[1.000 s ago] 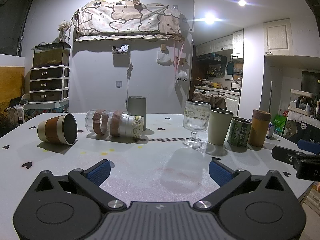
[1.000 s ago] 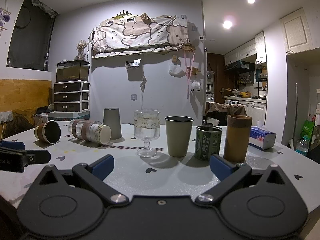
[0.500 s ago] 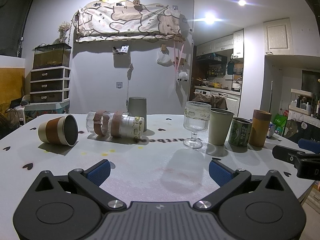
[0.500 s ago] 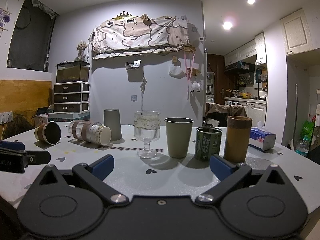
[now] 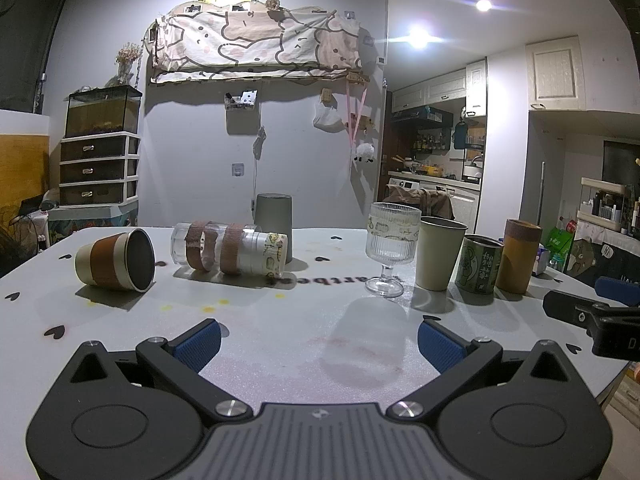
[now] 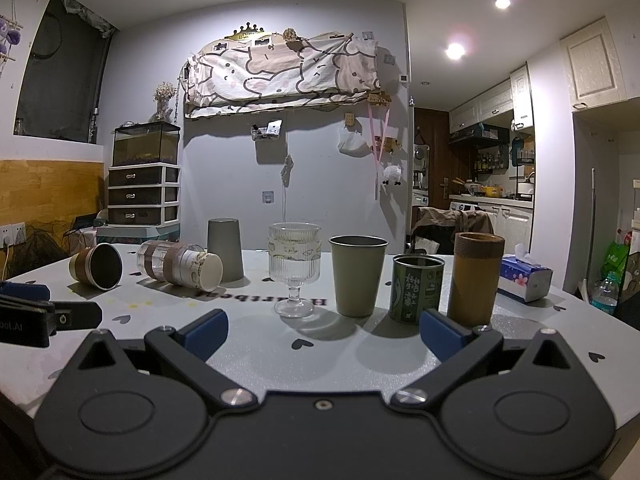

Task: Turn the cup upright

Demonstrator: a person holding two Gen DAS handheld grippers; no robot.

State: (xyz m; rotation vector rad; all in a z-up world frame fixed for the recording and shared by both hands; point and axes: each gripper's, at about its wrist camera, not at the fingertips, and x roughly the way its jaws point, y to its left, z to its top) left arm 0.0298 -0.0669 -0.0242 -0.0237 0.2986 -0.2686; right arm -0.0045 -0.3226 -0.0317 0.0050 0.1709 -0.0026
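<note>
the left gripper (image 5: 318, 338) hangs low over the near edge of the table (image 5: 304, 344), its blue-padded fingers spread wide with nothing between them, and the right gripper (image 6: 322, 334) sits the same way beside it, jaws apart and empty. out from the left gripper, toward the far left of the table, lies the brown-banded cup (image 5: 116, 261) on its side; just to its right lies a clear tumbler (image 5: 228, 253), also tipped over, wrapped in brown bands with a printed paper sleeve at its mouth, and behind that a grey cup (image 5: 273, 216) stands mouth down. any of the three could be the one to right; the banded cup is nearest the left gripper's side. it looks light and stiff, likely ceramic or coated paper, with a band that should give the pads more bite than the glossy rim, so a pinch across the banded middle seems the safest hold. it may roll if nudged sideways. its long axis runs roughly level with the table, the dark open mouth facing right and a little toward the camera, the base pointing left and away. the tumbler's axis lies likewise, mouth to the right; it looks smoother and more brittle. further right stand a ribbed glass (image 5: 391, 252) and other upright cups, well apart.
</note>
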